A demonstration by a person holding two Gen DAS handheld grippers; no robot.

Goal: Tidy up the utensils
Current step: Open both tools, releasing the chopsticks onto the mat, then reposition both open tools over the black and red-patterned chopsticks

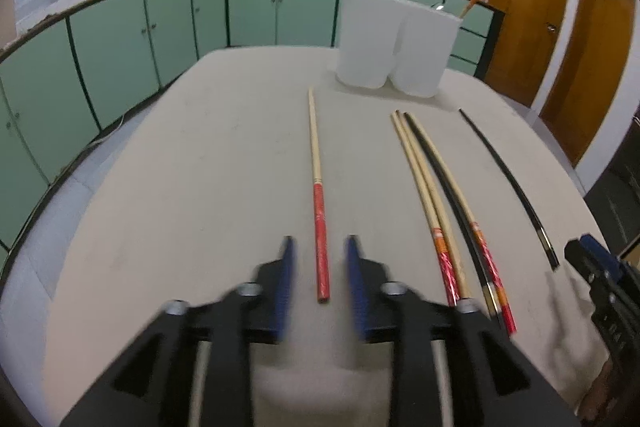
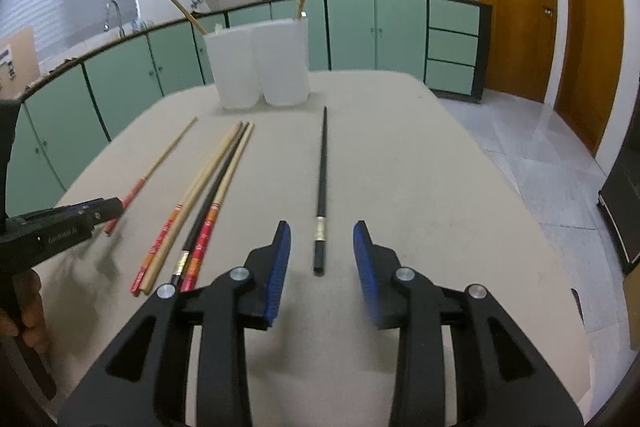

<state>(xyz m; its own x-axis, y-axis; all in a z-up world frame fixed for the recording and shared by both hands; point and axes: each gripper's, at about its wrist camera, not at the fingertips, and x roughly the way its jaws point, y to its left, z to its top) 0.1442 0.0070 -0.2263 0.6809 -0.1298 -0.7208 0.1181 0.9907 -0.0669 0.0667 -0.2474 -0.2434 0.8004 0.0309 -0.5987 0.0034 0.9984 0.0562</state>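
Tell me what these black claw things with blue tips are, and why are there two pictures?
They are grabbing tools, one in each of a person's hands, with a small camera on each. One picture looks along the left gripper, the other along the right gripper. Both are open and hold nothing.

On the beige table lie chopsticks. A red-handled chopstick lies between the left gripper's fingers, and a black chopstick between the right one's. Between those two lies a bunch of chopsticks, some pale wood with red ends, one black.

At the far end stand two white containers, side by side, each with a chopstick already poking out. Probably the rest will go in there too.
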